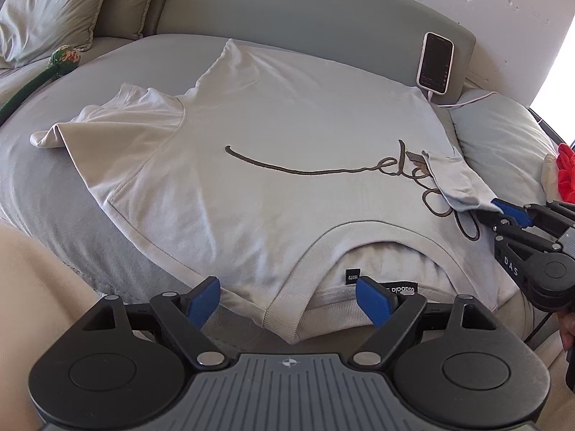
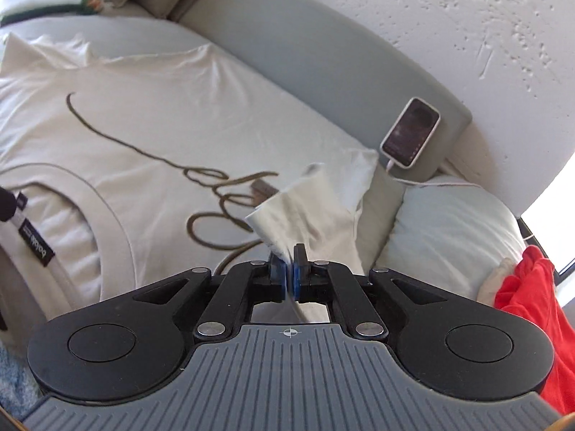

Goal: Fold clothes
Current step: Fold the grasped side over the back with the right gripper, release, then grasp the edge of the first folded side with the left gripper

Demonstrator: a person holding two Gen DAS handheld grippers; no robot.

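Observation:
A white T-shirt [image 1: 251, 125] with brown script lettering lies front up on a grey cushion [image 1: 46, 179], its collar [image 1: 323, 248] towards me. In the left wrist view my left gripper [image 1: 287, 289] hovers open over the collar's near edge, with nothing pinched between its blue pads. My right gripper [image 2: 288, 267] is shut on the shirt's right sleeve [image 2: 309, 208], which is lifted and drawn inward over the lettering. The left wrist view shows that right gripper [image 1: 501, 208] at the right edge, holding the sleeve [image 1: 456, 179]. The other sleeve [image 1: 118, 118] lies spread out at the left.
A phone [image 1: 435, 63] on a charging cable leans against the grey backrest [image 1: 305, 18] behind the shirt. A pale pillow [image 2: 449, 222] and a red cloth [image 2: 532, 294] lie to the right. At the far left are pillows [image 1: 54, 7] and a green toy [image 1: 64, 59].

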